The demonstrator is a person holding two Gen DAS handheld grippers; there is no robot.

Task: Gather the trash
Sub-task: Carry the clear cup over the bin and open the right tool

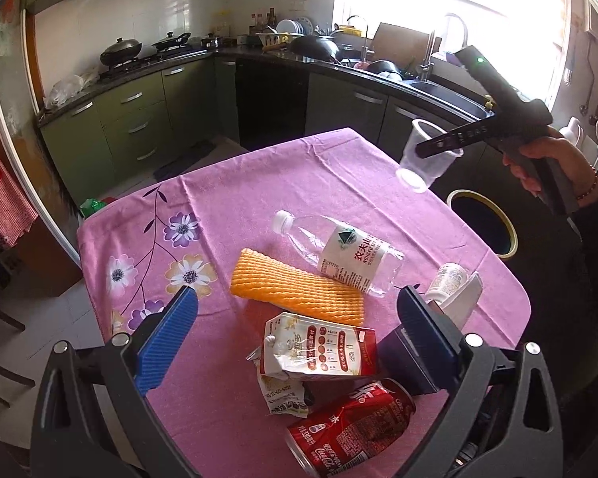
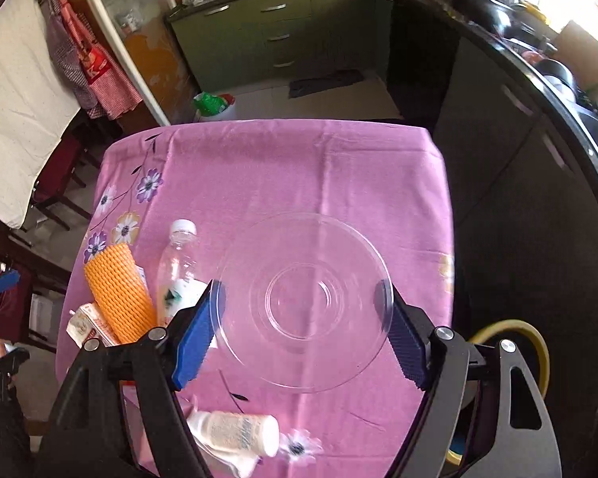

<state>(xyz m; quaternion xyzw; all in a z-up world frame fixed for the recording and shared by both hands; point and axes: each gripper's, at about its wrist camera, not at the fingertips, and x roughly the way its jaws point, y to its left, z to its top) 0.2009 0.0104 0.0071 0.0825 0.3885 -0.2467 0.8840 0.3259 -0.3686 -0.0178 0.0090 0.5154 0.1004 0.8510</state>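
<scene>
My right gripper (image 2: 301, 322) clamps the cup (image 2: 305, 302), carrying it; next I swing over the bin (image 1: 483, 221). Left gripper (image 1: 299, 330) hangs open over the carton (image 1: 319, 348).

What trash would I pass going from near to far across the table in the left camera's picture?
Red cola can → milk carton → orange foam net → clear water bottle → clear plastic cup, held up by the right hand-held gripper.

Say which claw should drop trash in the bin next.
Right. The right claw already grips the clear cup near the bin; the left claw hangs open over the carton.
</scene>
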